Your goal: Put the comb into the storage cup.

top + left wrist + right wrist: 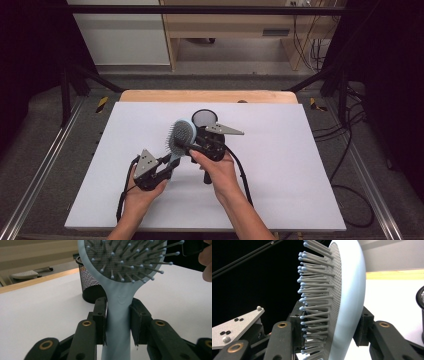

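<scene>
A light blue hairbrush [182,134] with grey bristles is held above the white table between both grippers. My left gripper [170,162] is shut on its handle [120,312], one pad against each side, and the brush head rises above the jaws. From the right, my right gripper [194,148] is shut on the brush head [352,290]. One jaw presses into the bristles and the other bears on the smooth back. A black mesh cup [205,118] stands upright on the table just behind the brush.
The white table sheet [280,165] spreads wide on all sides of the hands. A wooden edge [207,96] runs along its far side. Black cables [350,150] lie on the floor to the right. The mesh cup [87,285] is close behind the brush.
</scene>
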Demonstrator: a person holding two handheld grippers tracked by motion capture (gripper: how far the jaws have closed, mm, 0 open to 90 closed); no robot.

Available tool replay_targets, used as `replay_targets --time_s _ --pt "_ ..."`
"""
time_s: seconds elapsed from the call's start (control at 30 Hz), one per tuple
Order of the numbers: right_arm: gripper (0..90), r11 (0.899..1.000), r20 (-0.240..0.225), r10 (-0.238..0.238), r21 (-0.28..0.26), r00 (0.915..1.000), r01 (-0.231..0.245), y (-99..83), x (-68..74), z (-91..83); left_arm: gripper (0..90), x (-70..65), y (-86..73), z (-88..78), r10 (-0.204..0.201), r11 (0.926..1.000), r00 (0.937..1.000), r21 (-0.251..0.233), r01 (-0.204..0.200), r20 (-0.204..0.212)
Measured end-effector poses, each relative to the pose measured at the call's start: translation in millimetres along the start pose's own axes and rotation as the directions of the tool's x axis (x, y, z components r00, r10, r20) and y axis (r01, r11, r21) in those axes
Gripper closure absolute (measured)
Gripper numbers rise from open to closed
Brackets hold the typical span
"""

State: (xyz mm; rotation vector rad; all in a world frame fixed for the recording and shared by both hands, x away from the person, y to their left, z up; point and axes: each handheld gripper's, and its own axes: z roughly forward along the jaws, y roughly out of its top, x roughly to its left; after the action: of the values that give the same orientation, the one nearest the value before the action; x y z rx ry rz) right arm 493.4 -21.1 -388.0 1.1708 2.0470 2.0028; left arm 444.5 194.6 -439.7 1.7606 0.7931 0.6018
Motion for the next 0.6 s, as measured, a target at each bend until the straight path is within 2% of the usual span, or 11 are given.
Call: replay_targets --time_s 0.17,0.23,0.33,0.43,0.5,0.6 --pt "54.5 1.0 0.015 0.017 -0.016 0.9997 -0.017 2.3 4.3 -1.7 68.6 -1.0 2.1 -1.0 0.007 0.9997 1.0 -0.022 -0.008 -0.006" --pt "54.5 1.0 0.024 0.021 -0.019 0.9995 -0.021 4.2 5.5 -3.1 66.7 -0.8 2.6 -1.0 -0.002 0.9994 0.9999 -0.034 0.002 -0.014" --pt "54.4 0.999 0.041 0.026 -0.035 0.9988 -0.024 8.5 4.8 -5.0 53.3 0.3 1.7 -0.8 -0.03 0.9986 0.9994 -0.045 0.029 -0.018" --pt "54.3 0.998 0.059 0.035 -0.057 0.9976 -0.032 15.7 1.7 -6.4 39.5 1.7 1.2 -1.3 -0.037 0.9982 0.9991 -0.047 0.037 -0.019" --pt "54.1 0.997 0.076 0.034 -0.069 0.9965 -0.028 21.3 -1.7 -7.0 30.4 4.6 2.9 -5.6 -0.034 0.9981 0.9994 -0.05 0.035 0.004" --pt "54.1 0.994 0.087 0.05 -0.1 0.995 -0.042 30.8 -6.4 -7.5 21.1 11.7 2.0 -15.2 -0.034 0.9968 0.9994 -0.072 0.034 0.005"
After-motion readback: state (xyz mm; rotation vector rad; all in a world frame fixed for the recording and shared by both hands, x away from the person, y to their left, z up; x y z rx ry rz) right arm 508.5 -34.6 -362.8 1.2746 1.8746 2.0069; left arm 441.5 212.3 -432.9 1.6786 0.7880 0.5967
